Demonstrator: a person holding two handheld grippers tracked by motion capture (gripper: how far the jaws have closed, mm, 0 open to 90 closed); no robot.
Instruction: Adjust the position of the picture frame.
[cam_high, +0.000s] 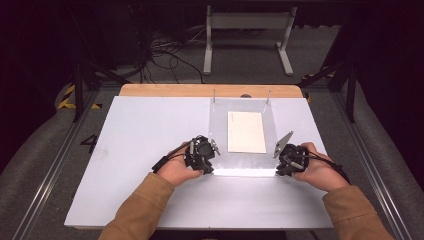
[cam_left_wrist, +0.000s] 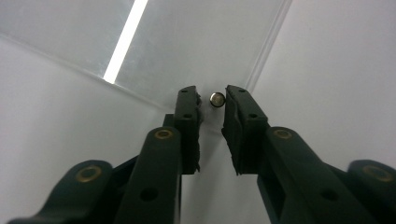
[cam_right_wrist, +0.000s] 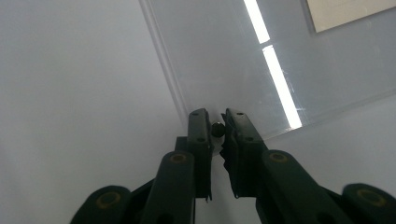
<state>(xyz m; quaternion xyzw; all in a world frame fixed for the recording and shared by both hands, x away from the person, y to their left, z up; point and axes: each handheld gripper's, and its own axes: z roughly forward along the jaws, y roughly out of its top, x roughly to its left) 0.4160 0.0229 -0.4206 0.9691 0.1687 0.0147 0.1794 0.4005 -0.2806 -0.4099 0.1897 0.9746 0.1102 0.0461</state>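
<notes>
While our left gripper (cam_left_wrist: 213, 100) stands released around 1 corner post (cam_left_wrist: 216, 99) and our right gripper (cam_right_wrist: 217, 128) clenches another post (cam_right_wrist: 217, 129), the stiff, slippery, scratch-prone acrylic sheet (cam_high: 243, 165) lies mid-table; we'd grasp its posts.

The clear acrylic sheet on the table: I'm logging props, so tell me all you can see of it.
The clear acrylic sheet is a transparent, glossy rectangle lying flat on the white table, mirroring strip lights. A cream card shows at its middle. Thin metal pins rise at its far corners; small round metal studs mark its near corners, where the left gripper and the right gripper each straddle one.
</notes>
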